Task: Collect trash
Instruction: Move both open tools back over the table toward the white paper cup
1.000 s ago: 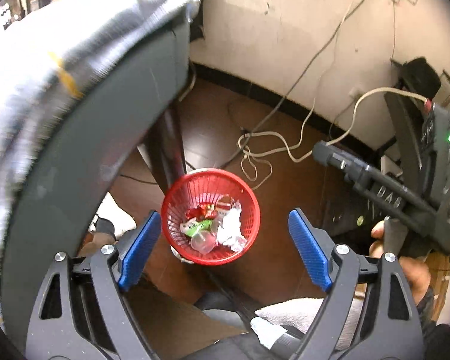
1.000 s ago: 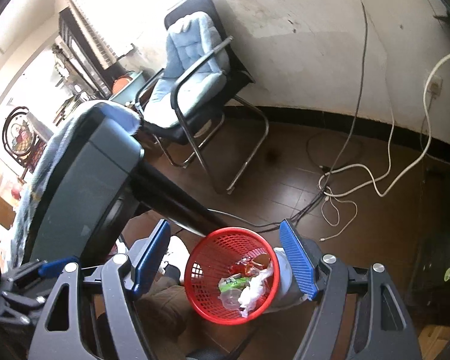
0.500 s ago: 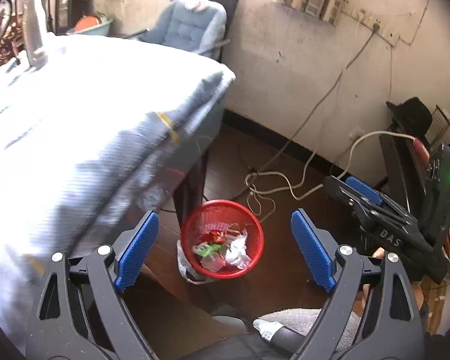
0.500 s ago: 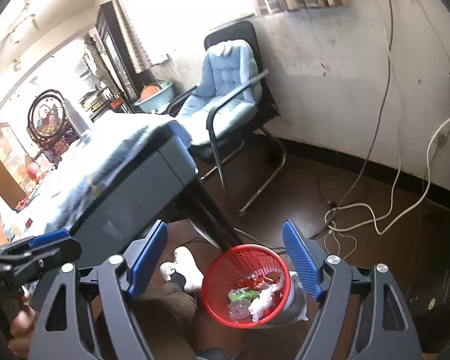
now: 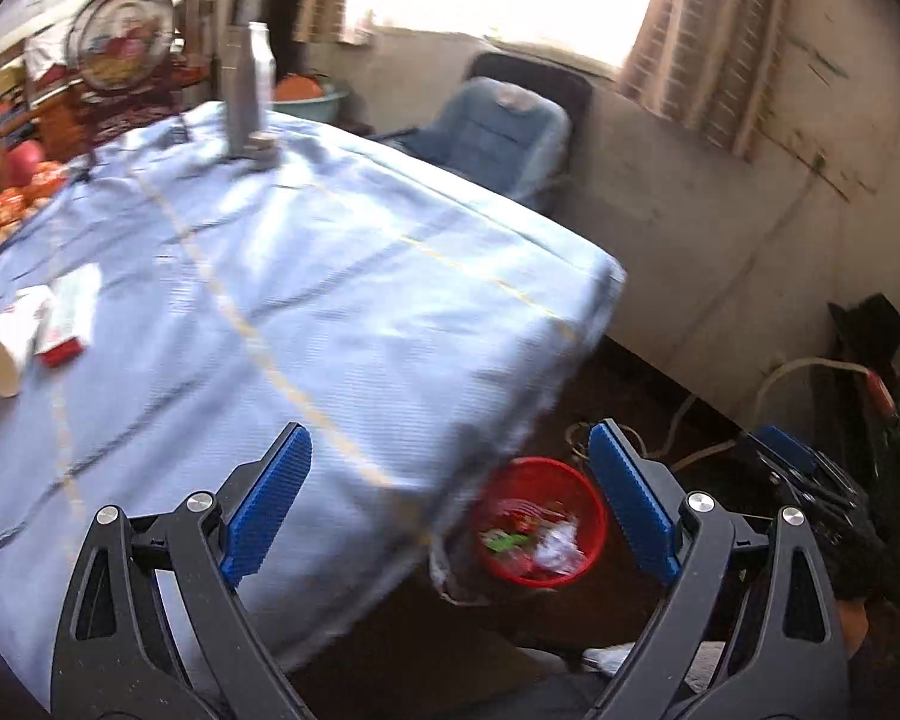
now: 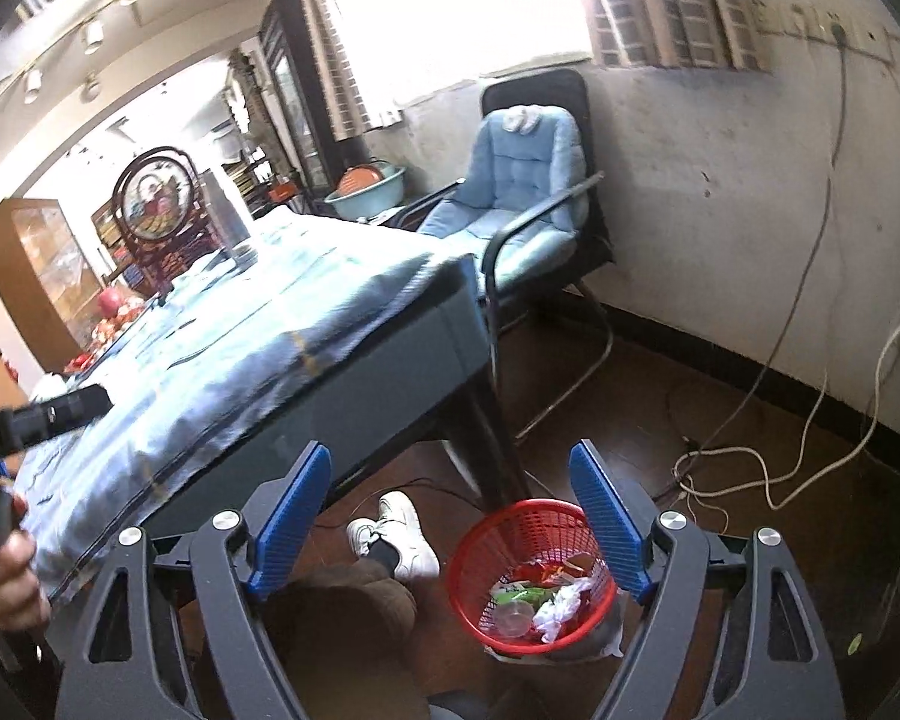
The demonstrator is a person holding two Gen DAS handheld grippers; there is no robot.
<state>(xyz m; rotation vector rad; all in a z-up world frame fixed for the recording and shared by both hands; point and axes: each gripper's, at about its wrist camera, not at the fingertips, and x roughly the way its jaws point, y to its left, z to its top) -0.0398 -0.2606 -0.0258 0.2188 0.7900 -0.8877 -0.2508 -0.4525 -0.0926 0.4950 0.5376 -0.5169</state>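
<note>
Trash on the surface (image 5: 342, 276) lies well off to the left of the left gripper's (image 5: 450, 516) jaws: a tipped white paper cup (image 5: 6, 348) touching a white and red packet (image 5: 69, 315), both on the pale blue cloth. Further back on the cloth stands a metal bottle (image 5: 247, 87). Both blue-padded jaws of this gripper stand wide apart with nothing between the pads; only the cloth's edge and the floor show through the gap.

Just inside the right-hand jaw, down on the dark floor, sits a red basket (image 5: 540, 531) already holding crumpled wrappers and paper.

The right gripper (image 6: 450, 516) is likewise spread wide and holds nothing. In its view the red basket (image 6: 531, 576) lies low against the right-hand jaw, with a white shoe (image 6: 399, 531) between the two jaws. Beyond the jaws, a blue cushioned chair (image 6: 522, 192) stands against the wall, and pale cables (image 6: 750, 468) trail across the floor to the right.
</note>
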